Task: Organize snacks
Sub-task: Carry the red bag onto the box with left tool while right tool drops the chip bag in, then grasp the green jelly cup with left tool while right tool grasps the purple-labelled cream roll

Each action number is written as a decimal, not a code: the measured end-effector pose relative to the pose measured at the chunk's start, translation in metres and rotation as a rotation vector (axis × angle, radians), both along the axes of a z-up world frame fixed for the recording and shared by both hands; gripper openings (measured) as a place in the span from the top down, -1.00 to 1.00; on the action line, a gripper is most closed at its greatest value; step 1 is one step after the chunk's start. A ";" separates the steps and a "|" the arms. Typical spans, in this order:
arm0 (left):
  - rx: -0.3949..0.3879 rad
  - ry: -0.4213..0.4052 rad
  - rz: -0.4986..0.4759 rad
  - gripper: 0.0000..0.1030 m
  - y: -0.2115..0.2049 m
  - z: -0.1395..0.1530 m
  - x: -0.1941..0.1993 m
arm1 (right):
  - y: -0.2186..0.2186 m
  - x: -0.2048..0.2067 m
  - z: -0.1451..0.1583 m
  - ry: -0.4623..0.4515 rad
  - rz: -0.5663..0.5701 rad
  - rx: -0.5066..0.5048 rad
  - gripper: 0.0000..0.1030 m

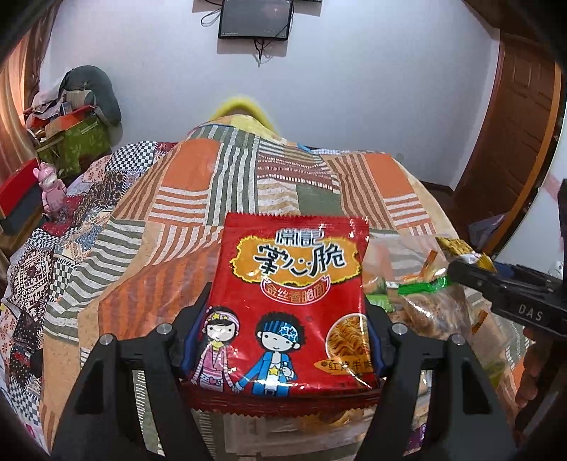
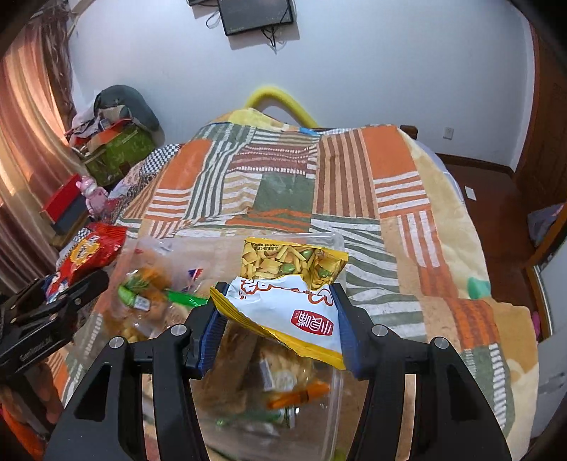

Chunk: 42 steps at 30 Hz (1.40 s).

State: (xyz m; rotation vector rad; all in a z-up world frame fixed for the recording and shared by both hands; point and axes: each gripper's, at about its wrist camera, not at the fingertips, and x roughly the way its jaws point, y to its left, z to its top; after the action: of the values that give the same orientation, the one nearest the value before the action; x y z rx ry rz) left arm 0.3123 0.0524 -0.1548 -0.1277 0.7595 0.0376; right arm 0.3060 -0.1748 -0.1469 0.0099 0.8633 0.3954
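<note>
A red noodle-snack packet (image 1: 290, 305) with two cartoon children on it stands upright between the blue pads of my left gripper (image 1: 287, 301), which is shut on its lower sides. My right gripper (image 2: 279, 287) is shut on a yellow and white snack packet (image 2: 283, 280) that is tilted over a clear plastic container (image 2: 335, 239). The container holds several small wrapped snacks (image 2: 141, 298). In the left wrist view the right gripper (image 1: 471, 273) comes in from the right edge with the yellow packet (image 1: 457, 248). In the right wrist view the left gripper (image 2: 71, 287) carries the red packet (image 2: 92, 251) at the left.
Everything sits on a bed under an orange, green and white patchwork blanket (image 2: 283, 177). A pink bear figure (image 1: 53, 188) and a pile of boxes (image 1: 74, 138) stand at the left. A screen (image 1: 255, 17) hangs on the wall, and wooden furniture (image 1: 514, 124) is at the right.
</note>
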 end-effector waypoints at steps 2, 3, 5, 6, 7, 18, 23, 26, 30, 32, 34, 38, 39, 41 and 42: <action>0.003 0.008 -0.006 -0.50 0.000 -0.003 0.000 | 0.003 0.000 -0.001 0.002 0.007 -0.006 -0.02; 0.006 0.012 -0.006 -0.55 0.000 -0.005 -0.001 | 0.003 0.000 0.000 0.003 0.008 -0.011 -0.02; 0.017 0.019 -0.009 -0.67 -0.001 -0.006 -0.003 | 0.003 -0.002 0.001 0.001 0.013 -0.016 -0.03; 0.025 0.020 -0.015 -0.68 -0.002 -0.007 -0.005 | 0.002 -0.002 0.002 0.002 0.014 -0.017 -0.03; 0.031 0.022 -0.021 -0.70 -0.003 -0.007 -0.006 | 0.002 -0.003 0.003 0.010 0.022 -0.020 -0.04; 0.085 0.004 -0.074 -0.78 -0.012 0.009 -0.040 | -0.002 -0.030 0.013 0.009 0.086 -0.035 -0.48; 0.094 -0.016 -0.101 -0.84 -0.017 0.020 -0.064 | -0.013 -0.050 0.016 0.013 0.097 -0.028 -0.49; 0.083 -0.014 -0.114 -0.86 -0.018 0.021 -0.077 | -0.017 -0.062 0.012 0.027 0.117 -0.027 -0.50; 0.062 0.014 -0.127 -0.87 -0.020 0.014 -0.090 | -0.015 -0.078 -0.003 0.071 0.161 -0.033 -0.50; 0.058 0.031 -0.131 -0.86 -0.020 0.009 -0.095 | -0.009 -0.084 -0.013 0.087 0.190 -0.053 -0.51; 0.056 0.048 -0.136 -0.87 -0.022 0.002 -0.100 | -0.001 -0.090 -0.020 0.077 0.217 -0.097 -0.51; 0.054 0.080 -0.143 -0.87 -0.023 -0.009 -0.104 | 0.008 -0.097 -0.028 0.072 0.269 -0.110 -0.51; 0.052 0.091 -0.144 -0.87 -0.023 -0.013 -0.104 | 0.011 -0.097 -0.029 0.072 0.282 -0.104 -0.51; 0.046 0.104 -0.143 -0.86 -0.023 -0.016 -0.106 | 0.015 -0.097 -0.029 0.076 0.296 -0.107 -0.50; 0.038 0.110 -0.141 -0.86 -0.022 -0.018 -0.107 | 0.019 -0.095 -0.030 0.075 0.298 -0.115 -0.49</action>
State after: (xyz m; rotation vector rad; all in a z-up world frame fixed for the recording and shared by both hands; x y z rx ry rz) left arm 0.2052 0.0307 -0.1728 -0.0356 0.8758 -0.0754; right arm 0.2108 -0.1561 -0.1767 -0.2136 0.9635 0.6270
